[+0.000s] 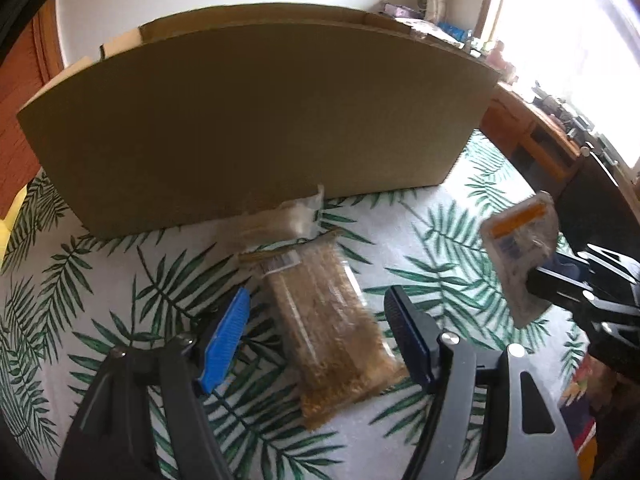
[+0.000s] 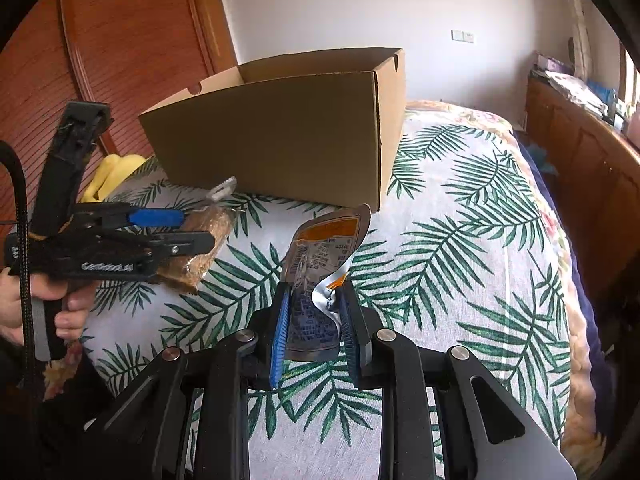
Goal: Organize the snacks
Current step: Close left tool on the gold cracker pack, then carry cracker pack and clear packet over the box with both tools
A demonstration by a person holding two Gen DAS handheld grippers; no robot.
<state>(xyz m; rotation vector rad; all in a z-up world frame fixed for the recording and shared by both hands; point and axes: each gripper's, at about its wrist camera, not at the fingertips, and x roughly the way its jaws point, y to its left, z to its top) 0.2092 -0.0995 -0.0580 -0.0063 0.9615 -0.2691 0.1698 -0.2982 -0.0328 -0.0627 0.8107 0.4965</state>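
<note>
Now your right gripper (image 2: 313, 322) clamps the orange-striped pouch (image 2: 320, 276), your left gripper (image 1: 318, 334) spread wide around the brown snack pack (image 1: 332, 328), cardboard box (image 1: 256, 120) at twelve o'clock.

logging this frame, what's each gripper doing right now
Left gripper: open, straddling the brown snack pack, not gripping.
Right gripper: shut on the orange-labelled pouch, held above the bed.

A palm-leaf cloth (image 2: 460, 248) covered the bed (image 2: 576, 320) (green fronds on white). A reddish wooden door (image 2: 120, 60) stood at the left beside a white wall (image 2: 320, 8) with a switch plate (image 2: 463, 36). A wooden cabinet (image 2: 580, 152) ran along the right, and something yellow (image 2: 114, 174) lay near the door
</note>
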